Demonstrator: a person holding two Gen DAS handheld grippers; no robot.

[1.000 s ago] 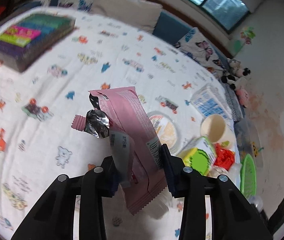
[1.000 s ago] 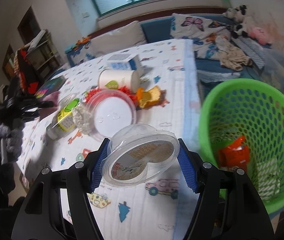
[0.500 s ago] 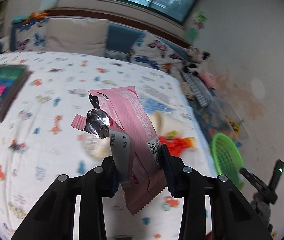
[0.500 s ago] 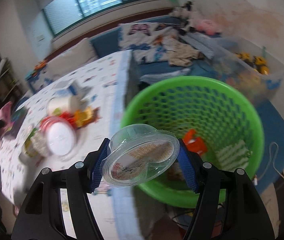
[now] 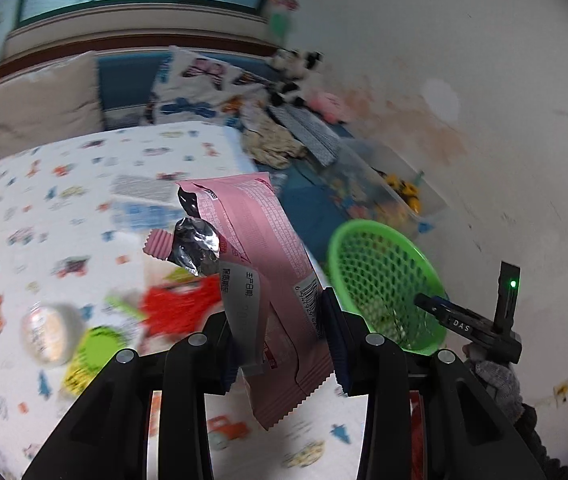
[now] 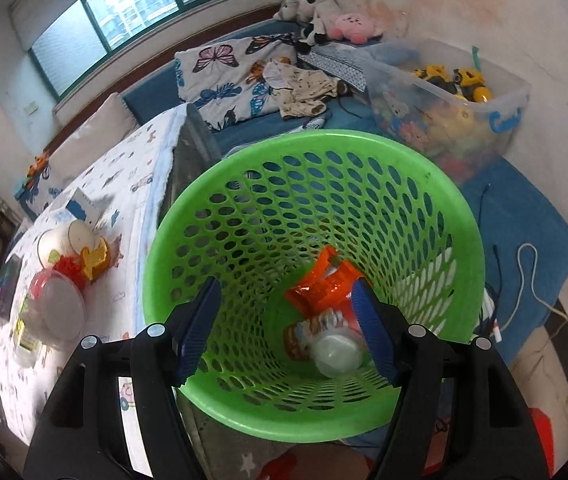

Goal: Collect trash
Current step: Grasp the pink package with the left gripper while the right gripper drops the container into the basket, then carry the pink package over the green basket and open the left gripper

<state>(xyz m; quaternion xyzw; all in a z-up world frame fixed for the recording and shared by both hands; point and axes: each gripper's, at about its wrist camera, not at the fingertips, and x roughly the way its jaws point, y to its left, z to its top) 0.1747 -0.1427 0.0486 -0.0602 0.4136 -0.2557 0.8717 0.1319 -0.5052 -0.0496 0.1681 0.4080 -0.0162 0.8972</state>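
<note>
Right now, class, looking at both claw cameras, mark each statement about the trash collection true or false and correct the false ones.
1. The left claw grips a pink wrapper. True.
2. The right claw holds a clear lid. False: its jaws are opening with nothing between them.
3. The green basket is empty. False: an orange wrapper and a clear container lie inside.
4. The right claw is above the basket. True.

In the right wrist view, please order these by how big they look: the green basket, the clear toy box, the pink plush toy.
1. Green basket, largest, but it is nearest the camera.
2. Clear toy box.
3. Pink plush toy, smallest, but farthest away.
</note>
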